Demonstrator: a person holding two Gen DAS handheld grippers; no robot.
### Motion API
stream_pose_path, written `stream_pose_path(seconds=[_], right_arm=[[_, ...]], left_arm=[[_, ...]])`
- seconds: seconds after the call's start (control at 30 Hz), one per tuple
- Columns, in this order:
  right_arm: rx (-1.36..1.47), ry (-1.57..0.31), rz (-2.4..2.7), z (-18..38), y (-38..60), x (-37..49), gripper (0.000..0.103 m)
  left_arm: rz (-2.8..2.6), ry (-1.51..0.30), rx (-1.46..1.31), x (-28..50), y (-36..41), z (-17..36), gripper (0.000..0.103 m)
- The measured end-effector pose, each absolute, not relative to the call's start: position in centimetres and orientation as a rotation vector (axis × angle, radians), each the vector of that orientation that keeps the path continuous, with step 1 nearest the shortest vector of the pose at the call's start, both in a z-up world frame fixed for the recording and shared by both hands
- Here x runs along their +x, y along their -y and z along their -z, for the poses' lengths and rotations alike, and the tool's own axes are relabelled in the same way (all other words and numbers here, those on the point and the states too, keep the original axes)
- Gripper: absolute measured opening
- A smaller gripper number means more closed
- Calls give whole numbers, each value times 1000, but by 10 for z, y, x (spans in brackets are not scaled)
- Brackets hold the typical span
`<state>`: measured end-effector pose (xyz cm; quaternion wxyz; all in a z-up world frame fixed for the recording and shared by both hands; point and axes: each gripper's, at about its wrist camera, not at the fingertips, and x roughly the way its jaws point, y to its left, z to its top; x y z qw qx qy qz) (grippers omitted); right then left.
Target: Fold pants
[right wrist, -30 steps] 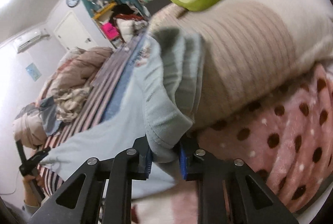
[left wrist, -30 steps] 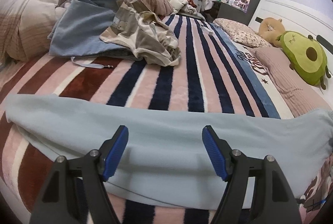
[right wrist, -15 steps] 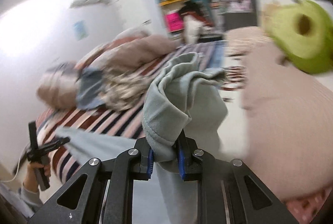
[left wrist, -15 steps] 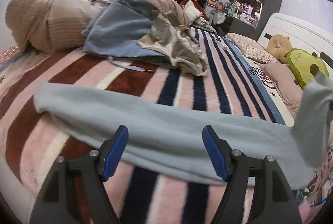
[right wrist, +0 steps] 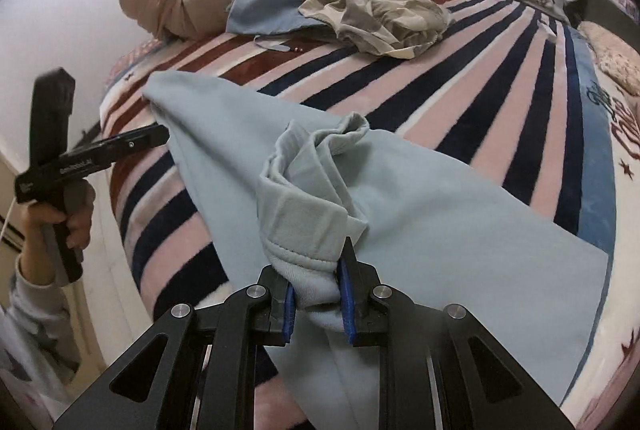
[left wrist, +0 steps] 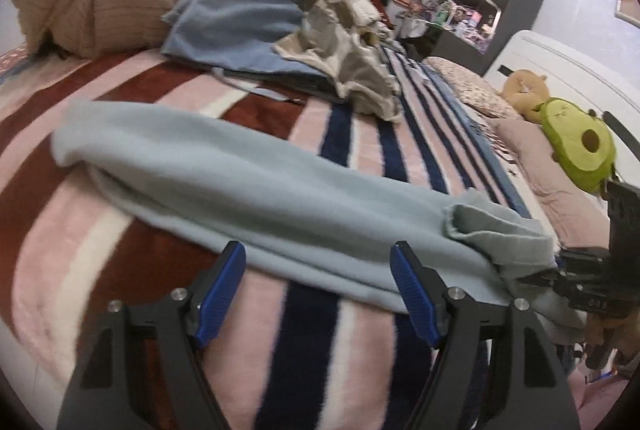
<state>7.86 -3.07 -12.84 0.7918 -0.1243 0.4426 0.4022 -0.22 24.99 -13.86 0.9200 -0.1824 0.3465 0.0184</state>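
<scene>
Pants (right wrist: 420,214) lying lengthwise across stripes, right claw (right wrist: 316,304) pinching bunched, seemingly waistband, end

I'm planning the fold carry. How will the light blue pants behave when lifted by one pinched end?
Probably floppy: the light blue pants bunch into soft folds above the right tool, which is shut on their hem. The fleecy cloth looks thick, so likely little slip. The rest drapes flat on the striped blanket and would probably drag.

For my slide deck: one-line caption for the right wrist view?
Right tongs shut on the bunched end of light blue pants lying across a striped blanket.
</scene>
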Motion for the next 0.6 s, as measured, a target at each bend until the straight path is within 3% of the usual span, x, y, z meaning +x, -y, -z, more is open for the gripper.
stream_pose_path(seconds=[0.17,0.23,0.37,0.4,0.47,0.5,0.6], right_arm=[[-212,-896,-879,107,34,86,13],[-200,-933,-904,114,27,89,18],[-162,-1029,-947,133,24,89,29],[-148,-1030,-954,128,28,89,33],[-73,-1029,-981,114,41,91,50],[-39,-1026,-996,108,47,91,64],[-9,-971,-981,86,73,83,67]], left_arm=[[50,-683,-383,12,-235,127,73],[86,-670,-380,17,-227,122,81],[178,-664,-386,23,-207,117,83],[205,-670,-389,26,-200,117,83],[249,-680,-397,29,-189,116,83],[279,-684,-408,32,-182,116,83],[341,-705,-416,38,-165,116,84]])
